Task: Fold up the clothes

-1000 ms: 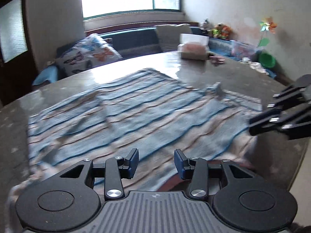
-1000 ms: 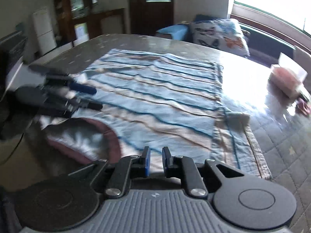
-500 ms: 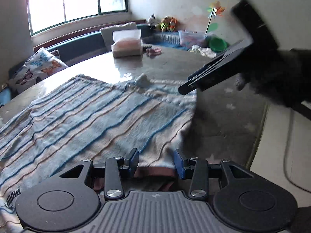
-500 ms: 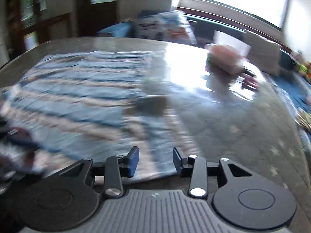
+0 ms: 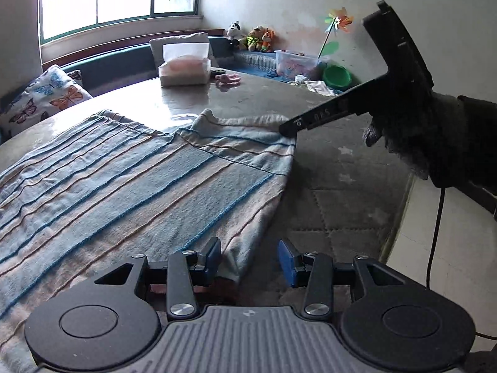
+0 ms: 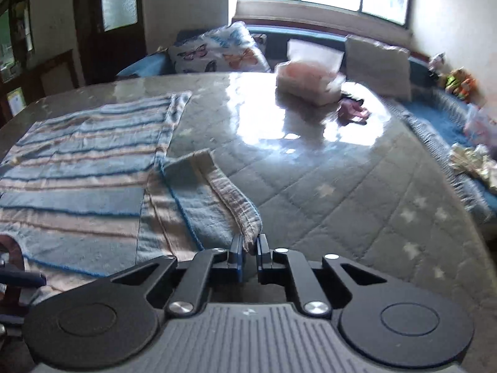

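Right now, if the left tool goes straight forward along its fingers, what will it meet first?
Most likely the striped garment: its edge already lies between the open fingers of the left tool. Right of that edge lies only the quilted table cover. Depth is hard to judge.

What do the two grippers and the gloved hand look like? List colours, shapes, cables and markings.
Left gripper: black linkage arms with silver rivets, blue pads, two round black discs, a ribbed grey body. Right gripper: the same build. The hand wears a dark grey knitted glove. A thin black cable hangs below it. Faint pale lettering marks the right gripper's finger, unreadable.
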Motion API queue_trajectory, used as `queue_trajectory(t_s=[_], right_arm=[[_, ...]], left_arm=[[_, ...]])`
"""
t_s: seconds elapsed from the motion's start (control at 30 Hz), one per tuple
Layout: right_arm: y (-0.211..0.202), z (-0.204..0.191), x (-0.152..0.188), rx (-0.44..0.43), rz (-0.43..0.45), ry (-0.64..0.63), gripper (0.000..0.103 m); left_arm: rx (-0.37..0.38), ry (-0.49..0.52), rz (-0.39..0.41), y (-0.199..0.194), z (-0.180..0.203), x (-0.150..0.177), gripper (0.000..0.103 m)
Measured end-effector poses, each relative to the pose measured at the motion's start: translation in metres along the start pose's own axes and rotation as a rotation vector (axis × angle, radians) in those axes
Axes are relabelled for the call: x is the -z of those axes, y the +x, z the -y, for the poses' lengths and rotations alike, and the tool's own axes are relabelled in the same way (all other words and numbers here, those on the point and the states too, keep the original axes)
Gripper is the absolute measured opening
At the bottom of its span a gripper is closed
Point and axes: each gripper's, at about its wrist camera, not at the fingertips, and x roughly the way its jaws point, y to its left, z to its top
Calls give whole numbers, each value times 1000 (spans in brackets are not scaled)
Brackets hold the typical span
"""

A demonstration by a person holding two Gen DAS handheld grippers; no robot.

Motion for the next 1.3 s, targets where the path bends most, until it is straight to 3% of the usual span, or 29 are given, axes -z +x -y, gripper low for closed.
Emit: queue_trajectory(t_s=[0.27,0.67,1.0,1.13,1.23,1.3], right_arm=[[2,3,11,38,-18,46,7],[-17,2,9,6,51,134,7],[-60,-63,-14,-193,174,-16,7],[-53,-95,-11,-265,148,-86,7],[-43,-115,-7,-304,112,-128,18],[-36,-122,-2,-328,79,-149,20]], left_arm=[[-5,-87,19,-22,-15,8,48],[-261,-305,67,-104,-69,59,57],[-452,-474,123,-152,-95,88,65],[-530,-530,127,-169,-103,103,65],[-602,-583,118,-178,-110,114,65],[-645,-633,114,-186,-116,122,65]])
